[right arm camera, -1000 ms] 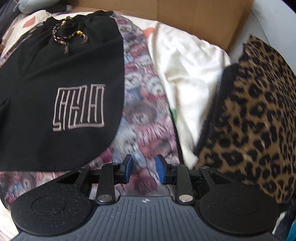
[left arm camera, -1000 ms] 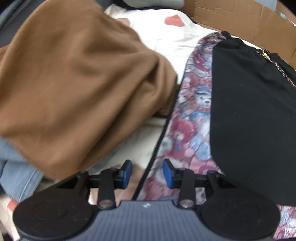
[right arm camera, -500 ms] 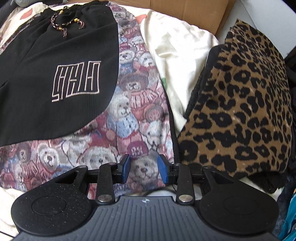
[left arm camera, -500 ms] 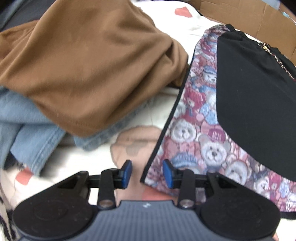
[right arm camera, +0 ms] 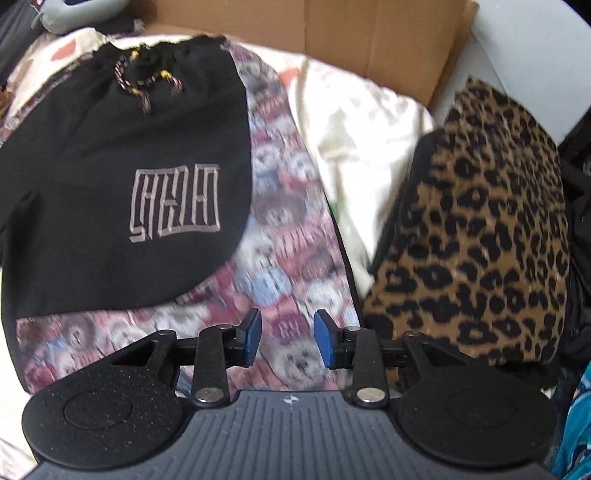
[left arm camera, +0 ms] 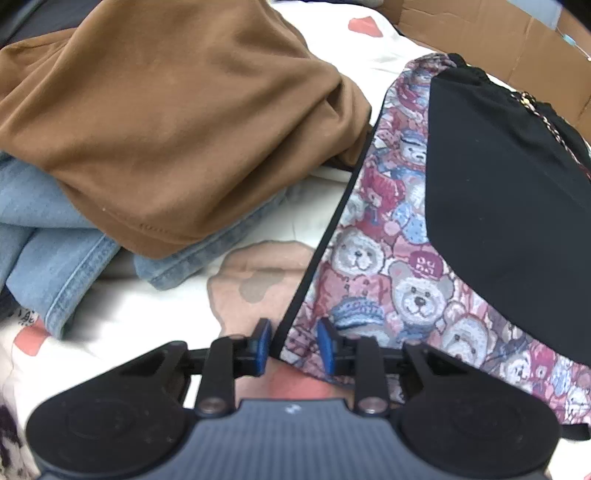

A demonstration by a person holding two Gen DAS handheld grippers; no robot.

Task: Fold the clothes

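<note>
Since one second ago the left tongs [left arm camera: 291, 345] have drawn back toward the near corner of the teddy-bear cloth [left arm camera: 388, 266], so more of the blue jeans [left arm camera: 48, 254] and of the white sheet [left arm camera: 140, 306] shows; the right tongs [right arm camera: 286, 338] are now a little further back over the same cloth. Both tongs stand apart and hold nothing. The black edge of the teddy-bear cloth runs between the blue pads [left arm camera: 263, 345] of the left tongs. The black shorts [right arm camera: 122, 184], with a stitched emblem and a braided cord [right arm camera: 142, 79], lie flat on top of the teddy-bear cloth. Left of this cloth a brown garment [left arm camera: 166, 118] lies over the jeans. Right of it lies a leopard-print garment [right arm camera: 480, 229], and behind it stands a cardboard box [right arm camera: 351, 33]
</note>
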